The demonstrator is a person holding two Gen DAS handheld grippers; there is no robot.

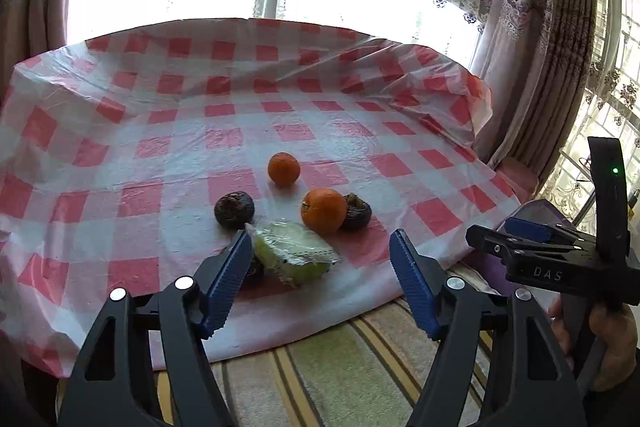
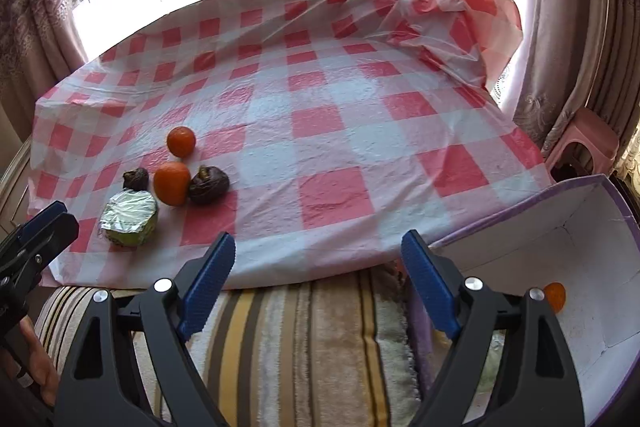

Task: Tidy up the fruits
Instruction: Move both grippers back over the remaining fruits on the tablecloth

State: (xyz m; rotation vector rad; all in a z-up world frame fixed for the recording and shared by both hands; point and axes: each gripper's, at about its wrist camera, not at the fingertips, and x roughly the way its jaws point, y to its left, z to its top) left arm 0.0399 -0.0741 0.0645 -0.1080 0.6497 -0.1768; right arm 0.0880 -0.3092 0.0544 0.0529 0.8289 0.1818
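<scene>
On the red-checked cloth (image 1: 168,155) lie two oranges (image 1: 283,168) (image 1: 323,210), two dark wrinkled fruits (image 1: 234,209) (image 1: 357,212) and a wrapped green fruit (image 1: 294,257). My left gripper (image 1: 320,259) is open just before the wrapped fruit. My right gripper (image 2: 318,259) is open and empty over the table's near edge; it also shows in the left wrist view (image 1: 520,239). The same fruits show at left in the right wrist view: oranges (image 2: 181,141) (image 2: 172,183), wrapped fruit (image 2: 128,223). A white box (image 2: 560,247) at right holds an orange (image 2: 555,296).
A striped towel (image 2: 304,347) covers the surface below the table's near edge. Curtains and a bright window stand behind the table. A pink stool (image 2: 584,143) sits at far right. The cloth is bunched up at the back right corner (image 2: 460,11).
</scene>
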